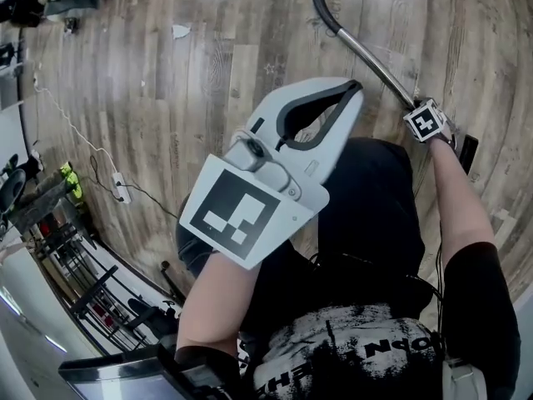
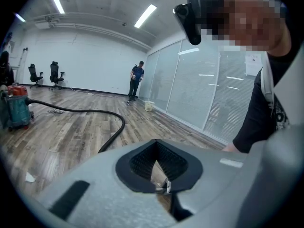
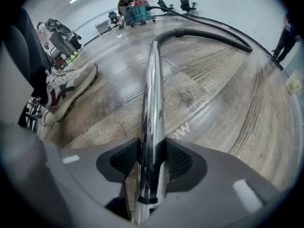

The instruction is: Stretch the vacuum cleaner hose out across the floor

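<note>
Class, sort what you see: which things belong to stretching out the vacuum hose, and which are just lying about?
Job in hand: black hose; metal tube, clamped in the right hand-held gripper; teal vacuum cleaner.
Lying about: power strip; paper scrap; office chairs; pale bucket.

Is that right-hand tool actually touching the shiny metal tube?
Touching. The right gripper view shows the right tool with its black pads pressed against both sides of the metal tube.

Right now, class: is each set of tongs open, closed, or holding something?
Left tongs: closed, empty.
Right tongs: closed on the vacuum's metal tube.
</note>
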### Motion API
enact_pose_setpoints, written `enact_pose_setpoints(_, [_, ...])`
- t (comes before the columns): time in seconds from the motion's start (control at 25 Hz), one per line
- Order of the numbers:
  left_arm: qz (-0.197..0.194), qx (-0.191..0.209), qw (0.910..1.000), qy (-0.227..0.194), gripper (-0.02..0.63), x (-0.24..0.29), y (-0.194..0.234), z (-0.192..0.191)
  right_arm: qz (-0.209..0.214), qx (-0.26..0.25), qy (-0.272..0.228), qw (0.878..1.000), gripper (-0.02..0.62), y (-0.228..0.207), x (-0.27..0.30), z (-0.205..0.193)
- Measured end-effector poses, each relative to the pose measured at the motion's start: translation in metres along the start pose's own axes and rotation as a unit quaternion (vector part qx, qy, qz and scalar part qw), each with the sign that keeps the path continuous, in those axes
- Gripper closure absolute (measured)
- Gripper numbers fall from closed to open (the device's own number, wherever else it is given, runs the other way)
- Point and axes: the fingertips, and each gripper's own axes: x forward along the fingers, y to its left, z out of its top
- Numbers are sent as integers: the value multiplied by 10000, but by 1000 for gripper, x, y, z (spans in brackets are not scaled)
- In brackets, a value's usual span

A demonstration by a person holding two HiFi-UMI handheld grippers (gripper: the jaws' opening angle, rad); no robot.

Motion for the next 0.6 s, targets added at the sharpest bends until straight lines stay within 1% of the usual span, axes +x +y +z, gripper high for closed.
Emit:
enact_pose_setpoints(0.08, [43, -16, 10000, 26, 606, -4, 1, -5, -168, -159, -170, 9996, 413, -5, 0, 12])
enact_pose_setpoints(0.16, [101, -62, 9999, 59, 606, -9, 3, -9, -313, -151, -144, 9993, 416, -7, -1, 14])
enact_pose_setpoints(0.36, [165, -82, 9998, 70, 606, -15, 7, -17, -480, 94, 498, 9976, 419, -12, -5, -9])
enact_pose_setpoints(0.4, [173, -81, 9998, 66, 606, -16, 7, -19, -449, 117, 503, 9977, 419, -11, -7, -7])
enact_pose_setpoints(0.52, [189, -155, 9996, 163, 606, -20, 6, -29, -161, 110, 22, 9998, 419, 3, -11, 14])
enact_pose_setpoints(0.6, [162, -100, 9998, 79, 606, -19, 2, -28, -72, 135, -76, 9999, 419, 8, -18, 16])
